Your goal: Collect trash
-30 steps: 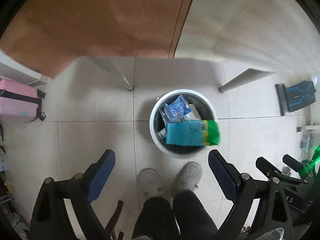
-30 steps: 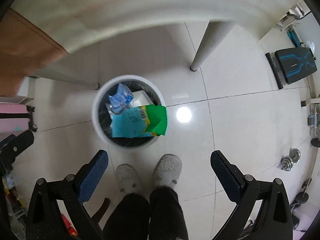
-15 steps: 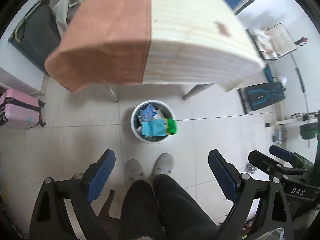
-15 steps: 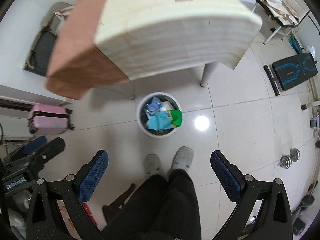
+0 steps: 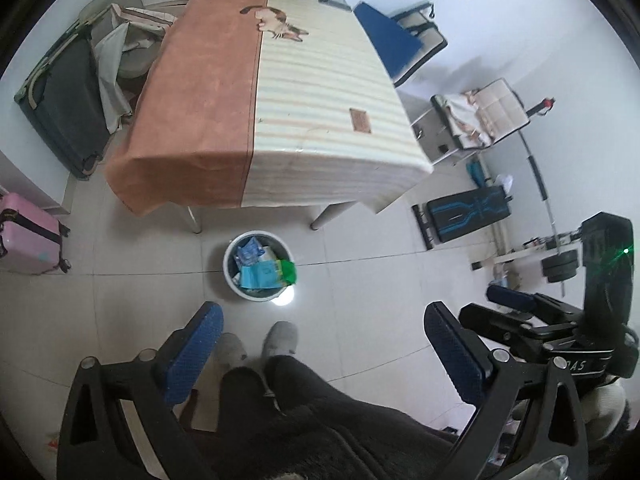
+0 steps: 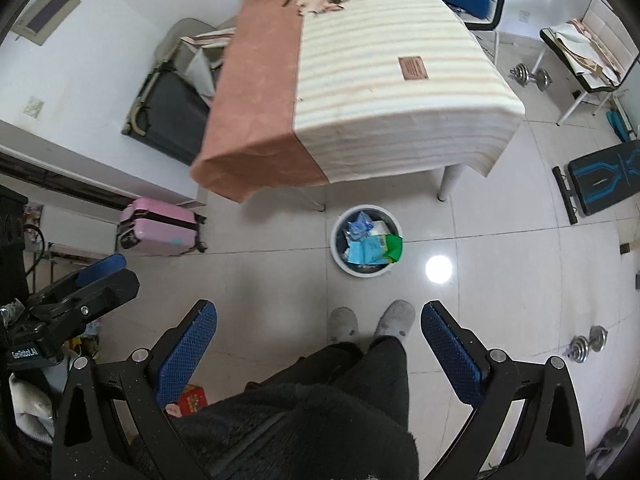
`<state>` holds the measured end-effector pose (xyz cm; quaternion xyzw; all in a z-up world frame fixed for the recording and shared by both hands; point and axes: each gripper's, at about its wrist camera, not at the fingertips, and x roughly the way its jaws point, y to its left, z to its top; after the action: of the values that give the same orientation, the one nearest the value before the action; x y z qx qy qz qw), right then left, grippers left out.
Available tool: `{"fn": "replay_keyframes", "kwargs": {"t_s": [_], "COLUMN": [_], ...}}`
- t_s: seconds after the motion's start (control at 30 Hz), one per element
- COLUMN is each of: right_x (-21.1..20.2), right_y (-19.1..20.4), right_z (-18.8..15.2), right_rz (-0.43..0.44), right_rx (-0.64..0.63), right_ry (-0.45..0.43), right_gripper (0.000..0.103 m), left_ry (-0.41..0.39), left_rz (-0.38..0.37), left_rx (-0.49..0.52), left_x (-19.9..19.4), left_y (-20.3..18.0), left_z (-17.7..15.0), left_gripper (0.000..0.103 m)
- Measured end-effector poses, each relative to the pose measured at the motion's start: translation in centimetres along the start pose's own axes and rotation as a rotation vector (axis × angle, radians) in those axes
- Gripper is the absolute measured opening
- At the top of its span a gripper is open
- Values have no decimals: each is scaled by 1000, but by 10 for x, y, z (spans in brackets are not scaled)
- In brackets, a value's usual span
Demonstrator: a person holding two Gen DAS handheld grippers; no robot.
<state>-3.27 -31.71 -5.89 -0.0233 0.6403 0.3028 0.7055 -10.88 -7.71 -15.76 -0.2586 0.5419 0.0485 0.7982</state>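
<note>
Pale tiled floor (image 5: 360, 280), white trash bin (image 5: 234, 276) by cloth-draped bench (image 5: 280, 120), stuffed with wrappers (image 5: 264, 272) (blue, green). Left tongs (image 5: 324, 344) just widened, empty; right tongs (image 6: 318, 340) spread, empty.

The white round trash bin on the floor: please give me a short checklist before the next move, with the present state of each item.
1. White round trash bin upright: ok.
2. Blue and green packet fully inside the bin: not ok, it lies across the rim.
3. Left gripper jaws open, nothing between them: ok.
4. Right gripper jaws open, nothing between them: ok.
5. More trash on the striped tablecloth: cannot tell.
</note>
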Motion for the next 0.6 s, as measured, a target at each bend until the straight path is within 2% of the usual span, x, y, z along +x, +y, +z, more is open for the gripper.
{"fn": "replay_keyframes", "kwargs": {"t_s": [0.27,0.6], "right_x": [-38,-43], "right_y": [18,21], "right_z": [-1,0], "right_rz": [31,31], "right_rx": [-34,-39], "right_ry": [-31,-30], "right_gripper": [103,103], "left_ry": [-48,-48], "left_rz": [-24,-23], "left_rx": [-28,-52], "left_x": [-35,-48], "left_y": [-7,-7], "left_z": [1,-2], "left_gripper": [103,103]}}
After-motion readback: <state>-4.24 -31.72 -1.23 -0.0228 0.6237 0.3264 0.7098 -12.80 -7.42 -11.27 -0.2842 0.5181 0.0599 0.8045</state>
